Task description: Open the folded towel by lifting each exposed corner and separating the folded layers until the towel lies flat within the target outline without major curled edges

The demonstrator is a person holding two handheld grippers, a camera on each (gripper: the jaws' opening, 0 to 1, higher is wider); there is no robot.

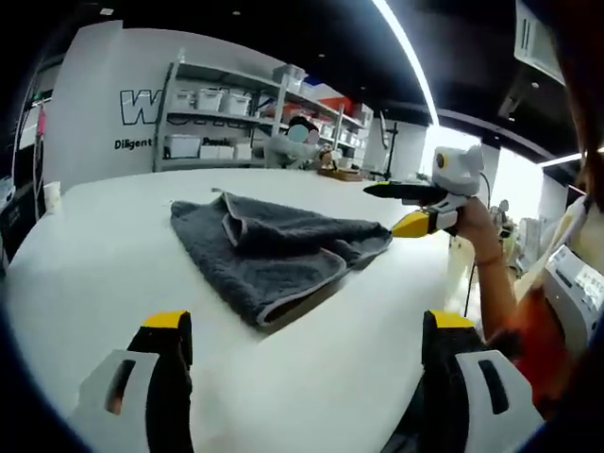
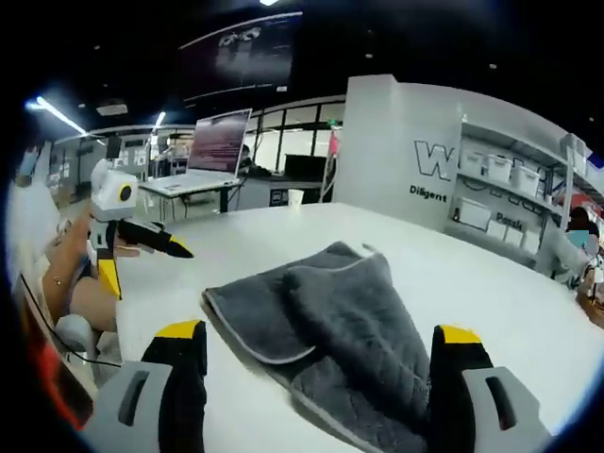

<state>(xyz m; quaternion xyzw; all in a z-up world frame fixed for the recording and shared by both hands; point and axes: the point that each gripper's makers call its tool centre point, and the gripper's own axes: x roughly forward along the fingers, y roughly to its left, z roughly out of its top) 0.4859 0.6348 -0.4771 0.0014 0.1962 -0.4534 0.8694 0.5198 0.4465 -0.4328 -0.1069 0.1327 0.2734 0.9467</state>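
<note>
A dark grey towel (image 1: 274, 250) lies folded on the white table (image 1: 104, 255), with a light-edged flap doubled over its top. In the left gripper view my left gripper (image 1: 307, 330) stands open in front of the towel's near corner, nothing between its yellow-tipped jaws. My right gripper (image 1: 382, 209) comes in from the right, held by a hand, open, just off the towel's right corner. In the right gripper view the towel (image 2: 330, 321) lies between the jaws of the open right gripper (image 2: 319, 335). The left gripper (image 2: 151, 272) hovers open at the left, clear of the cloth.
Shelves with white bins (image 1: 217, 104) stand behind the table, next to a white wall with lettering. A laptop (image 2: 212, 156) sits on a desk beyond the table's far edge, with a white cup (image 2: 295, 196) near it. The person's arm (image 1: 495, 283) is at the right.
</note>
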